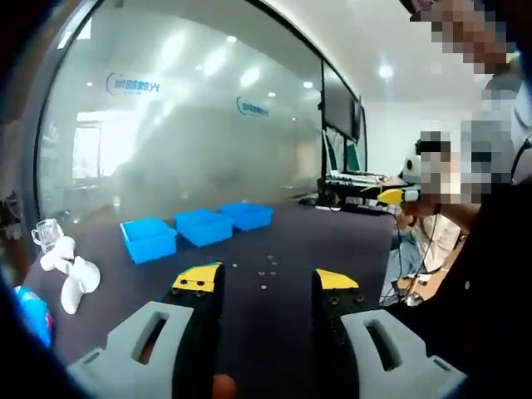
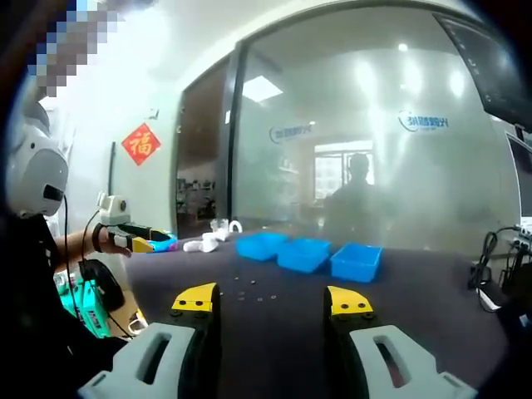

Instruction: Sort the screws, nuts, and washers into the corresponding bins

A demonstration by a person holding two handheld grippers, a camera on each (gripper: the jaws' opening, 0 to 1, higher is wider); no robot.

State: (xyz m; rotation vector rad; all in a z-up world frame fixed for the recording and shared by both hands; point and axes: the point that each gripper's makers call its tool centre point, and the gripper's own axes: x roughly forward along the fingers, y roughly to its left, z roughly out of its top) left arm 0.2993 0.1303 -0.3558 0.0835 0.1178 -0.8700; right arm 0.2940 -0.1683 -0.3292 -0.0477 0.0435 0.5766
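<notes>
Three blue bins (image 1: 204, 226) stand in a row on the dark table (image 1: 332, 241), in front of a glass wall. Several small screws, nuts and washers (image 1: 266, 270) lie scattered on the table between the bins and my left gripper (image 1: 268, 281). Its yellow-tipped jaws stand open and hold nothing. In the right gripper view the same bins (image 2: 303, 253) sit further off, with the small parts (image 2: 249, 293) just ahead of my right gripper (image 2: 272, 299). This gripper is open too and holds nothing.
White plastic pieces (image 1: 71, 274) and a blue packet (image 1: 33, 320) lie at the table's left. Equipment with cables (image 1: 349, 184) stands at the far right. A seated person (image 1: 440, 208) holds a yellow-tipped tool (image 1: 391, 196). A hand (image 2: 100, 239) holds another tool (image 2: 137, 241).
</notes>
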